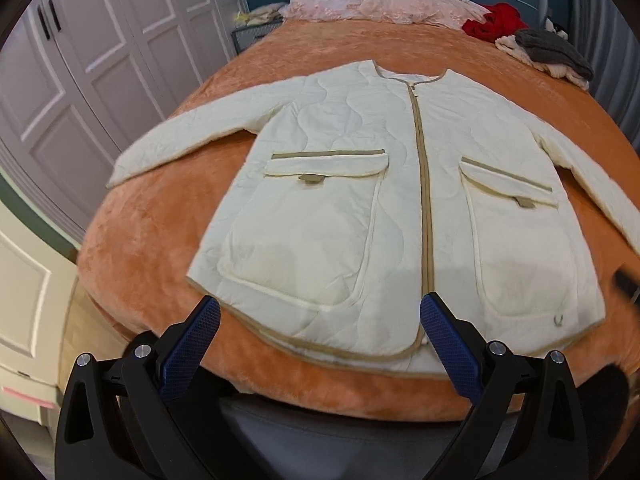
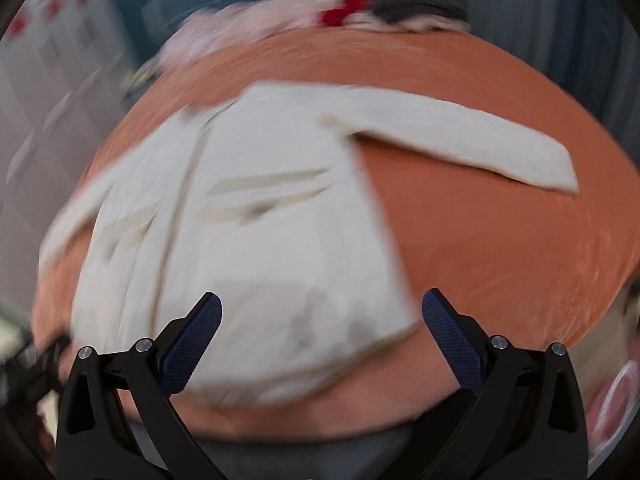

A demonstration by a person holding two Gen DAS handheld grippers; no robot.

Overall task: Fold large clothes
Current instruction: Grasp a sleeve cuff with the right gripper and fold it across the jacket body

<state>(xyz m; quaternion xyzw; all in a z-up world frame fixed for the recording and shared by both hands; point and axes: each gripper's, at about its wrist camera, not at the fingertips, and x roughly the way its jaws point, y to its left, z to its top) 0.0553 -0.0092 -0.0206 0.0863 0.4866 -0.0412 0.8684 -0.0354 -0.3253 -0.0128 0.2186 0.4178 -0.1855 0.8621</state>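
Note:
A cream quilted jacket (image 1: 360,184) with a tan zipper and two flap pockets lies flat, front up, on an orange bed cover (image 1: 152,240), sleeves spread to both sides. My left gripper (image 1: 320,312) is open and empty, hovering just above the jacket's hem left of the zipper. The right wrist view is motion-blurred; it shows the same jacket (image 2: 260,220) with its right sleeve (image 2: 480,144) stretched out. My right gripper (image 2: 322,312) is open and empty over the hem's right corner.
A pink blanket (image 1: 380,0), a red garment (image 1: 496,20) and grey and cream knitwear (image 1: 548,54) lie piled at the far end of the bed. White wardrobe doors (image 1: 100,60) stand to the left. The bed's near edge (image 1: 320,392) is just below the grippers.

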